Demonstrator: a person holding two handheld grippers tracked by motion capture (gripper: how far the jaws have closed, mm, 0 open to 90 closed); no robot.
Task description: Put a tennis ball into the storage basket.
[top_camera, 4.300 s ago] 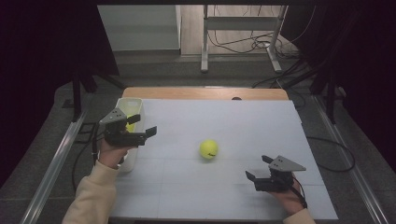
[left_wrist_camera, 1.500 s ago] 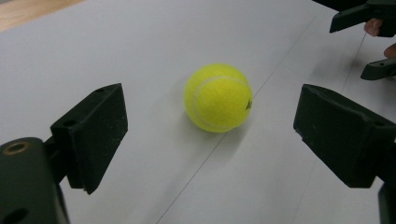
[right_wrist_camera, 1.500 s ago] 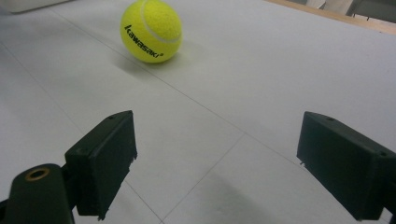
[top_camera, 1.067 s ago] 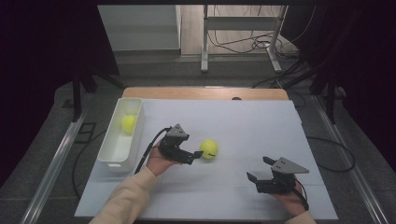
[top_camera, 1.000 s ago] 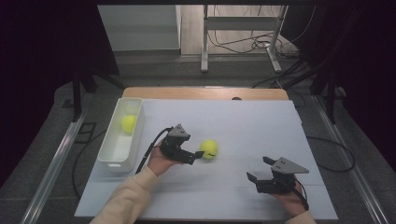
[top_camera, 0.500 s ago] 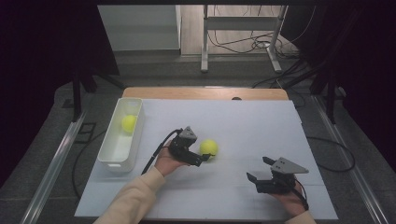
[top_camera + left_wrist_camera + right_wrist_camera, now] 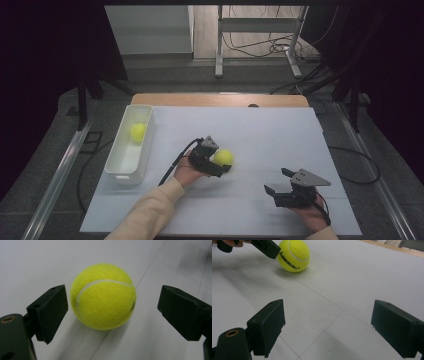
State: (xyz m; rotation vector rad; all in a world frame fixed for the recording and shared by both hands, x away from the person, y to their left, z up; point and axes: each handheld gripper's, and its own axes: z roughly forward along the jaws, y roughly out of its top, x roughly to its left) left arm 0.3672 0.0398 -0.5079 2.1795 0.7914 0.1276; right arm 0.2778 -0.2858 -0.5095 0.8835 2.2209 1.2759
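A: Count of items on the white-topped desk (image 7: 280,135)?

B: Two fuzzy yellow-green tennis balls. One white rectangular plastic tub (image 7: 118,169), near the left edge. Two black two-jaw tongs, one per hand.

A: Ball positions?

B: First tennis ball (image 7: 223,158) resting on the desk surface near centre, black "kawasaki" lettering legible in the right gripper view (image 7: 294,255). Second tennis ball (image 7: 138,131) lying inside the tub, toward its far end.

A: Left tongs (image 7: 224,164) relative to the centre ball?

B: Spread wide, jaws on either side of the ball. In the left gripper view, ball (image 7: 103,296) sitting between the two black jaws: left jaw just beside the felt, contact impossible to confirm; right jaw clearly apart, with bare desk showing in the gap. Not pinching anything. Left hand (image 7: 188,172) behind the tongs, cream sleeve (image 7: 150,212) coming in from the bottom edge, black cable trailing back along the forearm.

A: Right tongs (image 7: 277,183)?

B: Spread as well, holding nothing. Low over the near right part of the desk, well apart from the centre ball, grey three-cornered plate on top. In the right gripper view, bare white surface between the jaws, ball far ahead at upper left with one left-tongs jaw beside it.
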